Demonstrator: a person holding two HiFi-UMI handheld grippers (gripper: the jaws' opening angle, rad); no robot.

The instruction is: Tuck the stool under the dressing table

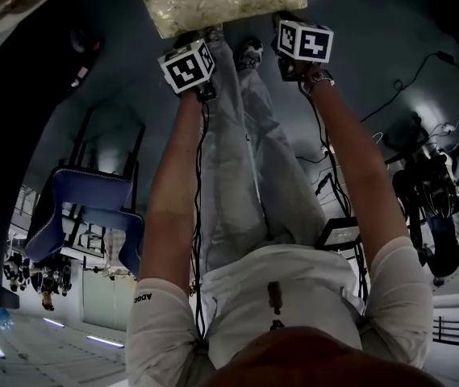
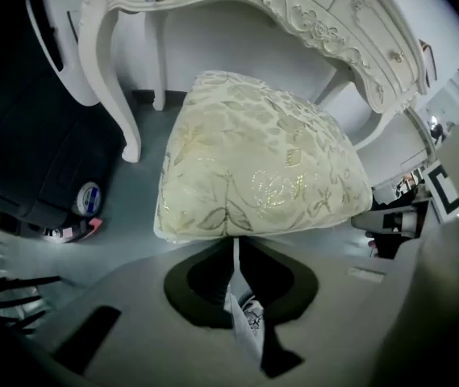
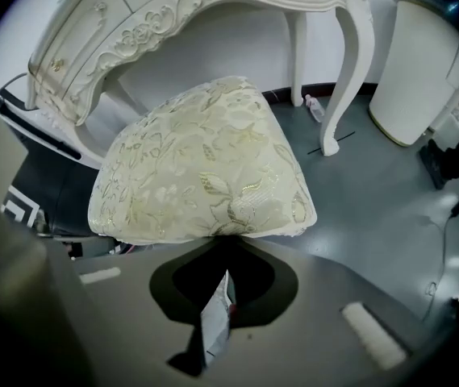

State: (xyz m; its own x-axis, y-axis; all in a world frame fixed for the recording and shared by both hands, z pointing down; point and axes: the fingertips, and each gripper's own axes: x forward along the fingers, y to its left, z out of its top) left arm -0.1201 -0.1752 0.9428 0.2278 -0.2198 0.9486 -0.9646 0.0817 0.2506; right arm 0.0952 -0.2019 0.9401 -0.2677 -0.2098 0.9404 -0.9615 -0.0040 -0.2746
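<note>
Left claw (image 2: 235,244) and right claw (image 3: 225,240), both closed tight, butt the upholstered stool (image 2: 253,168) just ahead; its cushion looks soft and probably light, so push at the firmer rim.

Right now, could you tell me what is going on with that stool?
A person holds a gripper in each hand. The left gripper and the right gripper both have their tongs shut on the near edge of the cream stool. It stands in front of the white dressing table, not fully under it.
</note>
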